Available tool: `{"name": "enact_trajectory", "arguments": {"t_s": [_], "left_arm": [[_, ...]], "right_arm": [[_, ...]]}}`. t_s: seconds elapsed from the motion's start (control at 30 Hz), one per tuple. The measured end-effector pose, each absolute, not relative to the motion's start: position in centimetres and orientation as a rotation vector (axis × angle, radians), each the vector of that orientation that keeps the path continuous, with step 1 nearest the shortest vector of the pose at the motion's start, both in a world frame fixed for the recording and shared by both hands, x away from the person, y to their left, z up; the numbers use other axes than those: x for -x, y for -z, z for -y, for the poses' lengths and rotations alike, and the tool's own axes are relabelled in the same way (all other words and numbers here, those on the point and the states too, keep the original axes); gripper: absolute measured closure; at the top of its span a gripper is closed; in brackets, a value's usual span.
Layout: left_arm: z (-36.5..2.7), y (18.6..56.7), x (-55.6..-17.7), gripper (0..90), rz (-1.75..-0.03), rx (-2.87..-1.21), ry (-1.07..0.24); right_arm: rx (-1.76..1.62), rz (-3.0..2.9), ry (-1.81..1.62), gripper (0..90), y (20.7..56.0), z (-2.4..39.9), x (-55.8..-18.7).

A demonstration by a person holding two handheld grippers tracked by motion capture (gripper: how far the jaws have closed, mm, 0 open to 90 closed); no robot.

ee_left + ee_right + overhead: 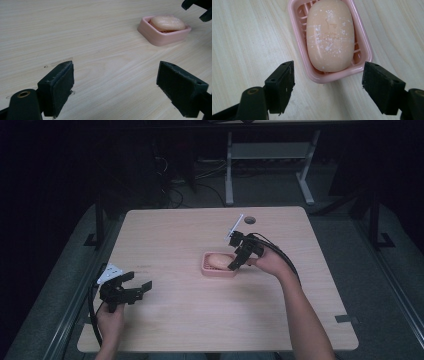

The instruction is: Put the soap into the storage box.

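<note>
The right tongs [328, 82] hang spread just above the near end of the pink soap dish [365, 42], wide enough to straddle it, probably lining up a grasp. The peach soap bar [329, 35] lies in the dish mid-bench [175, 320]; the left tongs [115, 87], also spread, idle well apart.

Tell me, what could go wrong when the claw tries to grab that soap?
The right gripper hangs open just short of the pink soap dish, not touching it yet. The soap is rounded and smooth, so it might slip out when squeezed. It also fills most of the dish, so a jaw could catch the rim and push or tip the dish instead. The left gripper sits far off, open, so nothing steadies the dish.
</note>
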State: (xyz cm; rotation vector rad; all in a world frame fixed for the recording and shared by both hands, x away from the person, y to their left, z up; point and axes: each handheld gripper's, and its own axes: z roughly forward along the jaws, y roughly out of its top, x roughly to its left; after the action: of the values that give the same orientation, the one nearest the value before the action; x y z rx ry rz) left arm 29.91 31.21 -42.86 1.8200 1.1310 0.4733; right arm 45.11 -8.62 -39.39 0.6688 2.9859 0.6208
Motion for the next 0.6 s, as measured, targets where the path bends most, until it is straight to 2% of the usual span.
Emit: {"name": "enact_trajectory", "arguments": {"t_s": [0.6], "left_arm": [[-31.1, 42.9, -29.9, 14.2, -1.129, -1.824, -0.475]], "right_arm": [[-0.673, -2.973, -0.628, 25.5, 39.1, 9.8, -44.2]]}}
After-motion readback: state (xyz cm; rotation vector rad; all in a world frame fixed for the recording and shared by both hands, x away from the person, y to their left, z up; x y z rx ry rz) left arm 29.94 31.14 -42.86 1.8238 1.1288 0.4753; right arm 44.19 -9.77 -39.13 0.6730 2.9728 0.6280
